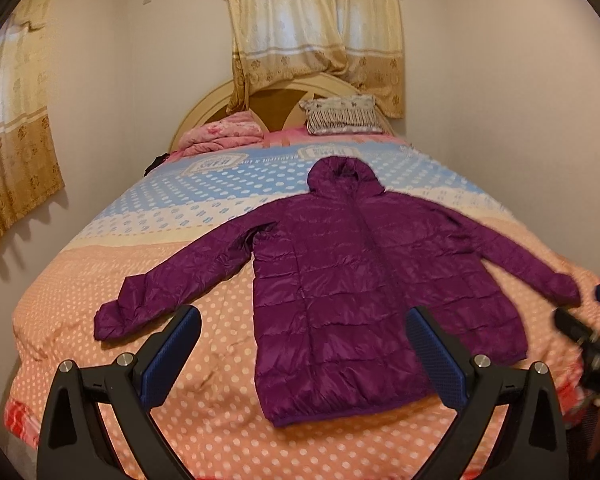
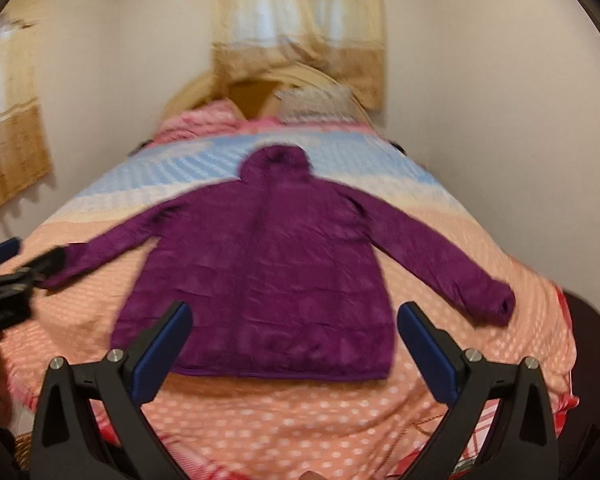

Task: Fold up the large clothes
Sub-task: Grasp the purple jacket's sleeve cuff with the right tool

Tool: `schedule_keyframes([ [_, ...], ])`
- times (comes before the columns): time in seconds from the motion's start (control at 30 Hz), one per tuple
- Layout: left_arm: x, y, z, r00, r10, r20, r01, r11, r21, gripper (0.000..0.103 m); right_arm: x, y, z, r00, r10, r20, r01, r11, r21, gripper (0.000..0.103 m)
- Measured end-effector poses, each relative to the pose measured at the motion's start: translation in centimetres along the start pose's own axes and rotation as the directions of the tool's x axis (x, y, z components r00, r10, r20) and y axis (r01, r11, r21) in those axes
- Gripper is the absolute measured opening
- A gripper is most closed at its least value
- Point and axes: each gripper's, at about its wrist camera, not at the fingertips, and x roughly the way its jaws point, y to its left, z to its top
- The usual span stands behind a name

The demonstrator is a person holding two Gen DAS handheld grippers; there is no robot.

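A purple hooded puffer jacket [image 1: 340, 272] lies flat and face up on the bed, sleeves spread out to both sides, hood pointing to the headboard. It also shows in the right wrist view [image 2: 268, 280], blurred. My left gripper [image 1: 304, 332] is open and empty above the jacket's lower left part. My right gripper [image 2: 294, 328] is open and empty above the jacket's hem. The right gripper shows at the right edge of the left wrist view [image 1: 592, 320], near the right sleeve cuff. The left gripper shows at the left edge of the right wrist view [image 2: 12, 276], by the left cuff.
The bed [image 1: 180, 272] has a dotted orange and blue cover. A folded pink blanket [image 1: 220, 136] and a patterned pillow [image 1: 342, 116] lie by the headboard. Walls stand close on both sides, with curtains [image 1: 316, 32] behind and on the left.
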Motion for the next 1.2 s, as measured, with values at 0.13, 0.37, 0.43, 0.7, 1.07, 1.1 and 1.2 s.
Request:
schedule_keyframes([
  [0.13, 5.5, 0.2, 0.3, 0.999, 0.017, -0.038, -0.016, 1.0, 0.016, 0.102, 4.9, -6.2, -0.5, 0.988, -0.13, -0.087, 0.139, 0.984, 0.111, 0.103],
  [0.37, 12.8, 0.7, 1.9, 0.997, 0.032, -0.073, -0.03, 0.999, 0.028, 0.102, 10.9, -17.1, 0.1, 0.942, -0.233, -0.241, 0.305, 0.895, 0.325, 0.098],
  [0.43, 14.5, 0.6, 2.6, 0.996, 0.043, -0.075, -0.039, 0.998, 0.046, 0.102, 11.6, -18.8, 0.5, 0.926, -0.266, -0.269, 0.349, 0.873, 0.34, 0.094],
  [0.7, 19.7, 1.3, 4.4, 0.993, 0.082, -0.087, -0.074, 0.994, 0.085, 0.102, 15.0, -21.9, 0.8, 0.872, -0.316, -0.373, 0.438, 0.844, 0.309, 0.075],
  [1.07, 25.4, 3.3, 2.7, 0.979, 0.101, -0.176, -0.094, 0.994, 0.047, 0.102, 16.3, -22.5, 0.8, 0.887, -0.264, -0.378, 0.383, 0.879, 0.285, 0.013],
  [1.1, 25.5, 3.4, 2.7, 0.979, 0.101, -0.176, -0.095, 0.995, 0.042, 0.102, 15.9, -22.4, 1.3, 0.894, -0.263, -0.362, 0.374, 0.883, 0.283, 0.013],
  [1.2, 25.5, 3.8, 2.9, 0.98, 0.104, -0.17, -0.098, 0.994, 0.041, 0.102, 15.6, -21.2, 2.9, 0.908, -0.266, -0.324, 0.357, 0.895, 0.267, 0.012],
])
